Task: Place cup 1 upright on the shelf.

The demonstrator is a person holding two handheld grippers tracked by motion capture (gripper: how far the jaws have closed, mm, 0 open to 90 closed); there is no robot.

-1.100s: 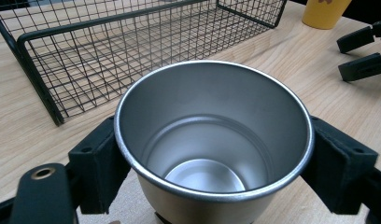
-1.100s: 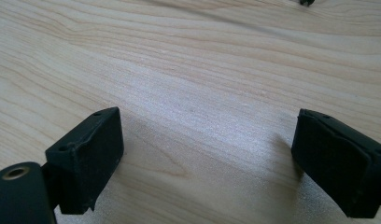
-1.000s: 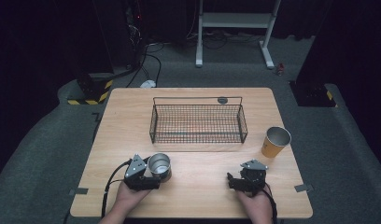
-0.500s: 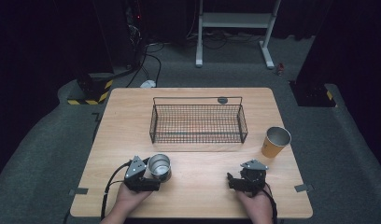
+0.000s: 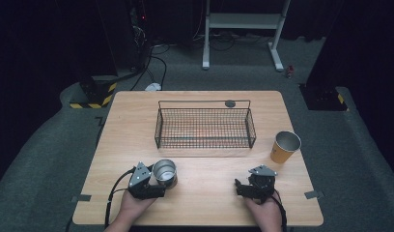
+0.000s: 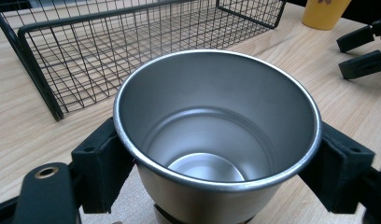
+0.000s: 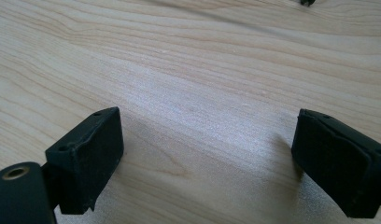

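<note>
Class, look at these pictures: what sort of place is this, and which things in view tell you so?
Probably a lab or recording studio, not a home. A lone wooden table stands on grey carpet amid dark curtains, cables trail across the floor, and a yellow-black hazard-striped block sits nearby.

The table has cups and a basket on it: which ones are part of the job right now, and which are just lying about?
In use:
- steel cup, clamped between the pads of the left gripper

Lying about:
- wire basket, empty
- orange cup, standing alone at the right
- right gripper, jaws open over bare table
- dark disc behind the basket
</note>
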